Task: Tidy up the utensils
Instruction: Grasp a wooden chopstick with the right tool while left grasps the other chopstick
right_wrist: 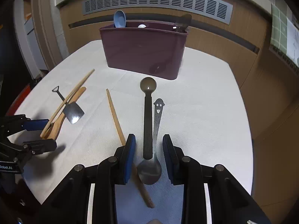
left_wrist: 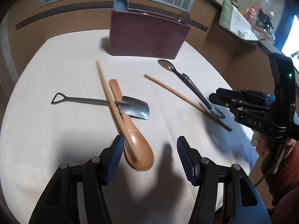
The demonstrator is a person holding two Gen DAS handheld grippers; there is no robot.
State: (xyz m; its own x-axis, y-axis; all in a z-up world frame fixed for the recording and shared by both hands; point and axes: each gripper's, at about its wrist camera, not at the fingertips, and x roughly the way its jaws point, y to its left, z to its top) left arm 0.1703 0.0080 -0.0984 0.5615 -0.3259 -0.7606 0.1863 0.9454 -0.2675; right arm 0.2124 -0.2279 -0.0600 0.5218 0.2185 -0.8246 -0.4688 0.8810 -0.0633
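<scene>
White cloth (right_wrist: 196,97) covers my table; far back stands the maroon bin (right_wrist: 143,50). My left gripper (left_wrist: 150,149) gapes beside the wooden spoon (left_wrist: 130,130). My right gripper (right_wrist: 149,149), unclenched, straddles the metal spoon (right_wrist: 149,169) and dark spoon (right_wrist: 147,112), touching neither.

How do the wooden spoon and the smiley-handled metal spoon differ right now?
The wooden spoon is light brown with a thick plain handle; the metal spoon is grey with a flat handle cut into a smiley face. A chopstick and the shovel-shaped spoon cross the wooden spoon; a dark plastic spoon lies partly over the metal spoon. Both lie on the white cloth, outside the maroon holder.
</scene>
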